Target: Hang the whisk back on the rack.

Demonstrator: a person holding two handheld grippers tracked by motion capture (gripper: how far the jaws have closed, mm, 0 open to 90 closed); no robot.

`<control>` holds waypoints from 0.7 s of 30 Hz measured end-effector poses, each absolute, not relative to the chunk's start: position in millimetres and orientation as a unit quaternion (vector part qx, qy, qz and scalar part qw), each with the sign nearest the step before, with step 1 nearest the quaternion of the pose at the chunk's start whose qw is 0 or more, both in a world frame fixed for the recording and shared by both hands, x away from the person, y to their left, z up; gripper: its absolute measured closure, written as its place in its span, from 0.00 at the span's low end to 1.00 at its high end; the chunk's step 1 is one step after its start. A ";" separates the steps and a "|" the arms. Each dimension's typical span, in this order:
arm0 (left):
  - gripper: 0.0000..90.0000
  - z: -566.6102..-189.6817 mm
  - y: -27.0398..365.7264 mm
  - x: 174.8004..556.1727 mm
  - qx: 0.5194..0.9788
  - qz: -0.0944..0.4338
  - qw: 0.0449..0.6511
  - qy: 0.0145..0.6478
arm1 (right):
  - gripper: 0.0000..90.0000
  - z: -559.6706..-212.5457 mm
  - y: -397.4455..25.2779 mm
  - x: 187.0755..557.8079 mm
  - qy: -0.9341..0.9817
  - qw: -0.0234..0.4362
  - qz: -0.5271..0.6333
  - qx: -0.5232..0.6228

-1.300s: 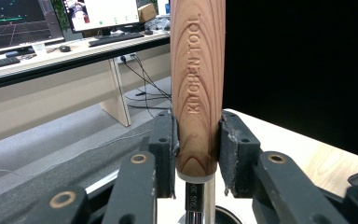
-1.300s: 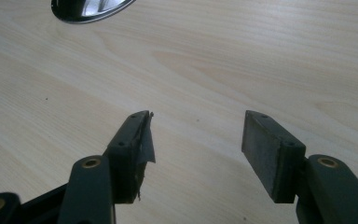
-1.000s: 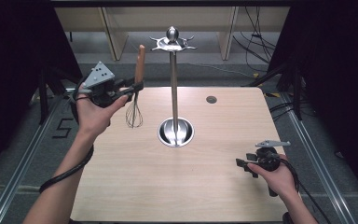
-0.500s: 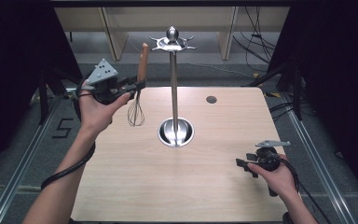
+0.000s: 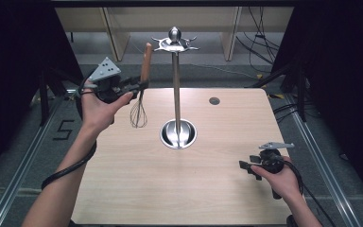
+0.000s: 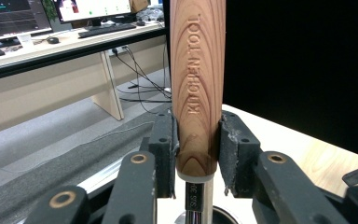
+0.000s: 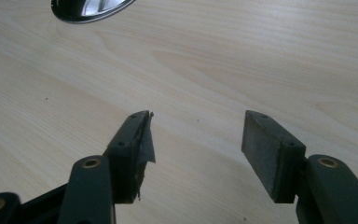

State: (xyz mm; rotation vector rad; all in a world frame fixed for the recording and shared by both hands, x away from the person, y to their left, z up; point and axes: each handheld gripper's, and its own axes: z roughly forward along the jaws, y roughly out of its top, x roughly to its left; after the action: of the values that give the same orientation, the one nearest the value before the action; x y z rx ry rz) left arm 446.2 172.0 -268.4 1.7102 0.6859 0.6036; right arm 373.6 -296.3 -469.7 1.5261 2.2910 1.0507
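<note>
A whisk [image 5: 140,101] with a wooden handle [image 6: 197,79] hangs upright in the air, wire head down, to the left of a steel utensil stand [image 5: 177,90]. My left gripper [image 5: 141,85] is shut on the lower part of that handle, raised above the table's far left corner; its pads [image 6: 165,140] squeeze the wood from both sides. The handle's top reaches nearly the height of the stand's hook crown [image 5: 175,43]. My right gripper [image 5: 246,166] rests low over the table's near right part, open, with bare wood between its fingers [image 7: 133,137].
The stand's round shiny base [image 5: 178,133] sits in the middle of the wooden table [image 5: 170,189]; its edge [image 7: 88,9] appears in the right gripper view. A small dark round spot [image 5: 214,100] lies at the far right. Desks and cables stand beyond the table.
My left gripper has carried the whisk slightly up and toward the stand's crown. The right gripper has stayed where it was.
</note>
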 end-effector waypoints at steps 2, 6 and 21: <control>0.76 -268.2 172.0 446.7 0.728 0.254 0.566 0.292 | 0.48 -469.9 -296.3 373.8 0.774 0.095 0.356 0.516; 0.76 -268.3 171.9 449.7 0.729 0.244 0.569 0.292 | 0.48 -469.9 -296.2 373.7 0.775 0.099 0.357 0.512; 0.76 -266.4 172.2 458.1 0.739 0.223 0.571 0.280 | 0.48 -469.6 -294.7 372.3 0.767 0.092 0.355 0.526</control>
State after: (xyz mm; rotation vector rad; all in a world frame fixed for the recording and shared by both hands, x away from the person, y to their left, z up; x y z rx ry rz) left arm 458.1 172.2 -266.4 1.7345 0.6569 0.5224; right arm 372.3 -294.7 -469.6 1.5622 2.2798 1.0550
